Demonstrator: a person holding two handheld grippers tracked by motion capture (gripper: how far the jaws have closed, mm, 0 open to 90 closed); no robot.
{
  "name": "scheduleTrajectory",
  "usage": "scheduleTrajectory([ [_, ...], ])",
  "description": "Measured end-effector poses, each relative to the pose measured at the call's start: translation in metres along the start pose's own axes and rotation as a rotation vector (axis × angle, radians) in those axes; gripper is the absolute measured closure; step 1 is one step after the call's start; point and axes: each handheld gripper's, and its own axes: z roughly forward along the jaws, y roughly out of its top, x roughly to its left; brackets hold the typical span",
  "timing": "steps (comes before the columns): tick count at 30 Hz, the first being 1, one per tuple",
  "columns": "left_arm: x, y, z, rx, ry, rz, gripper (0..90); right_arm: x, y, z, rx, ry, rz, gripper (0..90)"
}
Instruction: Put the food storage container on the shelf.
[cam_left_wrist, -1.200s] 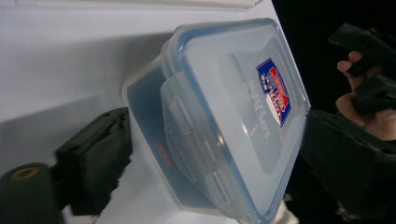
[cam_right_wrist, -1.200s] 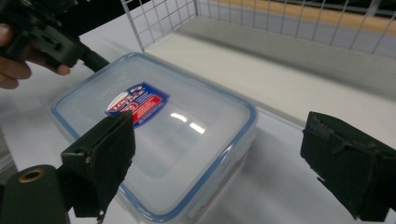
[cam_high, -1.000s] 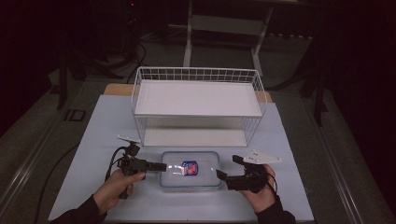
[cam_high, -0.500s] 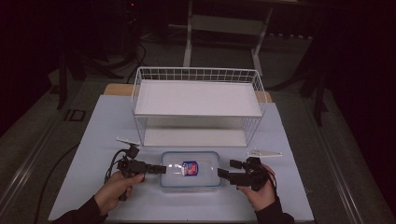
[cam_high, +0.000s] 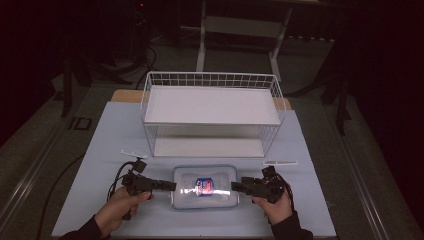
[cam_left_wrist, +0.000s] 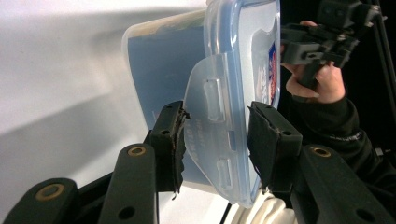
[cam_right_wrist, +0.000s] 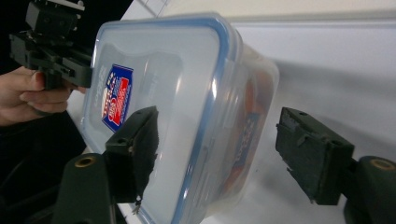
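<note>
Jaws of the left gripper (cam_high: 169, 185) have just closed on the latch flap (cam_left_wrist: 210, 126) at the box's left end, one pad on the flap's outer face and the other against the lid side, so that end is pinched. On the right gripper (cam_high: 235, 187) the jaws have been narrowing but stand apart: in the right gripper view one pad lies over the lid and the other hangs clear of the box wall, with the box's right end between them, not yet squeezed.

Largest first: the table (cam_high: 100, 150) carries a white wire rack (cam_high: 212, 107) at twelve o'clock from the box (cam_high: 205, 187), well apart from it. The box sits flat at the near edge, its long axis running nine to three, directly between the two grippers; the left one comes in from nine o'clock, the right from three. Both hands are about equally near, each at its own short end. What the coming move turns on, I judge, is the right jaws straddling that end squarely before they finish closing, so the box lifts level.

On the lid is a small red, white and blue label (cam_high: 204, 185); its writing is too small and blurred to read in any view. Contents show as blue and orange shapes through the clear wall.
</note>
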Motion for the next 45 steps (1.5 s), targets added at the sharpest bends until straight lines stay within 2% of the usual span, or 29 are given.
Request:
scheduleTrajectory([
  [2,0.0,-0.001,0.0,0.002,-0.002,0.008,57.3,-0.003,-0.001,0.002,0.021,0.03,0.019,33.7],
  [4,-0.001,-0.002,0.0,0.0,0.0,0.011,57.5,-0.005,-0.001,0.003,0.037,0.057,0.035,40.2],
  [8,-0.002,-0.003,-0.001,0.0,-0.003,0.015,57.7,-0.007,-0.002,0.003,0.048,0.108,0.068,48.6],
  [12,-0.005,-0.005,-0.001,-0.006,0.011,0.022,57.7,-0.009,-0.002,0.002,0.051,0.117,0.087,50.6],
  [15,-0.007,-0.006,-0.001,-0.015,0.024,0.02,57.6,-0.008,-0.003,0.001,0.052,0.118,0.096,51.3],
  [19,-0.016,-0.009,0.001,-0.037,0.07,0.024,57.2,-0.006,-0.005,-0.001,0.05,0.115,0.103,52.4],
  [24,-0.027,-0.011,0.004,-0.041,0.115,0.064,57.1,-0.002,-0.007,-0.005,0.01,0.079,0.094,51.9],
  [34,-0.031,-0.002,0.004,-0.073,0.132,0.083,56.9,-0.001,-0.005,-0.009,0.022,0.069,0.063,52.0],
  [45,-0.035,0.013,0.002,-0.119,0.133,0.116,56.8,-0.001,0.012,-0.014,-0.019,0.052,0.024,52.1],
])
